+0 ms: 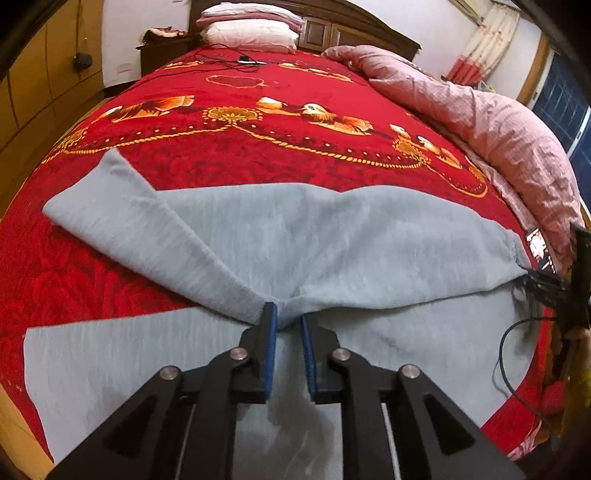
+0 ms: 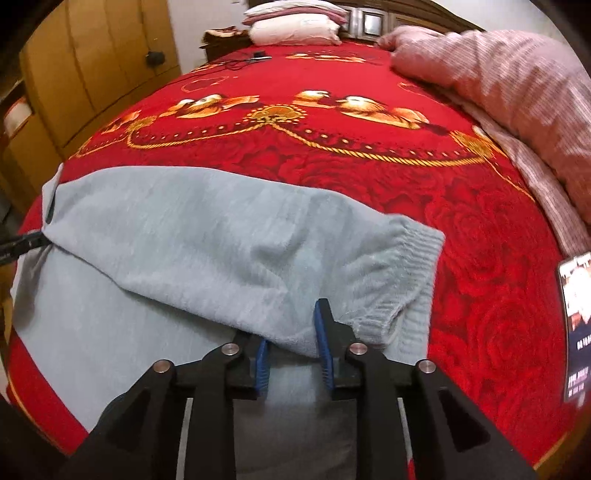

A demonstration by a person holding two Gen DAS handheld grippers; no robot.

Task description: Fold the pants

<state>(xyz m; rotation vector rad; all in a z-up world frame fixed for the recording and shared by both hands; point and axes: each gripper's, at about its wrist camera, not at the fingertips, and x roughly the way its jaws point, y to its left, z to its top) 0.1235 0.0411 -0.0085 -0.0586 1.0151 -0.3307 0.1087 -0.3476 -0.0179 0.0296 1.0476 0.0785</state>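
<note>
Grey pants [image 1: 295, 243] lie across the near end of the red bed [image 1: 258, 162] right under both my tools, long axis running side to side, one leg doubled over the other. Left tool [image 1: 288, 319] has its jaws narrow around the fold's near edge at the middle; right tool [image 2: 291, 332] grips that edge close by the ribbed waistband [image 2: 410, 266]. Beyond the pants the bed is open toward the pillows [image 1: 251, 33], so I judge the fold can carry forward; the pink quilt [image 1: 498, 140] crowds only the right side.
</note>
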